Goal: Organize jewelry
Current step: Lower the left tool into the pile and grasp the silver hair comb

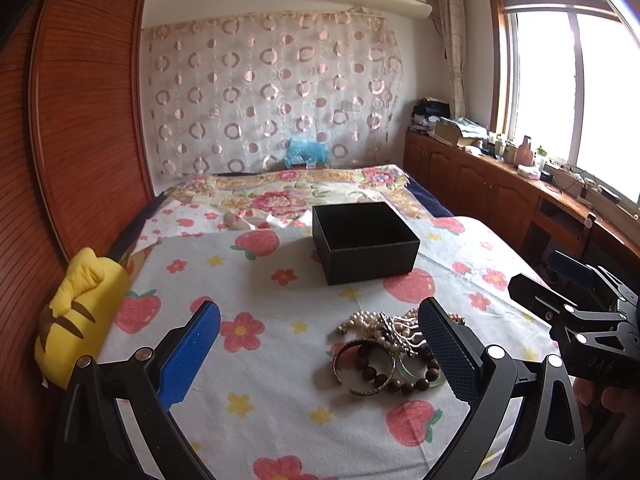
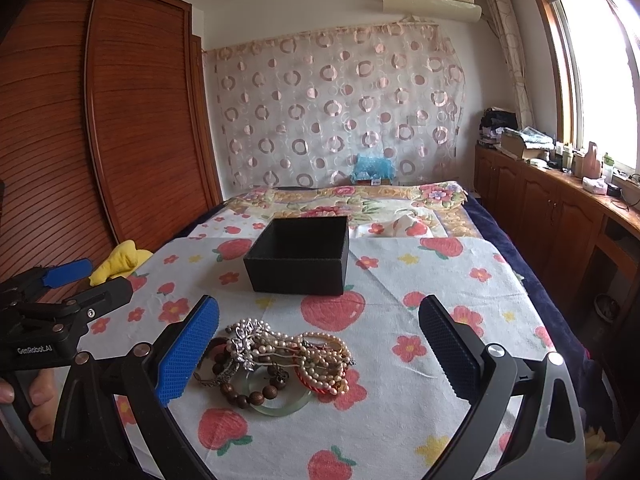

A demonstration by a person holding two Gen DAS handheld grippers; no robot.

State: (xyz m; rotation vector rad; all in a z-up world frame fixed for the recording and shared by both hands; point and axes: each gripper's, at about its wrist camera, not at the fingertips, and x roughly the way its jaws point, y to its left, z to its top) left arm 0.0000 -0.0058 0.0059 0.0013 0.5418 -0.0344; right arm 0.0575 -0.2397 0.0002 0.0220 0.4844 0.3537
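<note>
Nothing is sorted yet: the jewelry [image 2: 276, 360] lies in a heap on the bed [image 2: 400, 400], the black box [image 2: 298, 256] at 12 o'clock looks empty. Both left gripper [image 1: 320, 356] and right gripper [image 2: 320, 352] have fingers wide apart, holding nothing.

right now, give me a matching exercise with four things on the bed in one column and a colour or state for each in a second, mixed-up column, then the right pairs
Column one:
1. box
2. plush toy
3. bangle
4. wooden bead bracelet

Column two:
A. yellow, at the bed's edge by the wardrobe
B. pale green, lying under other pieces in the pile
C. black, open, nothing seen inside
D. dark brown round beads

Pairs: 1-C, 2-A, 3-B, 4-D
</note>
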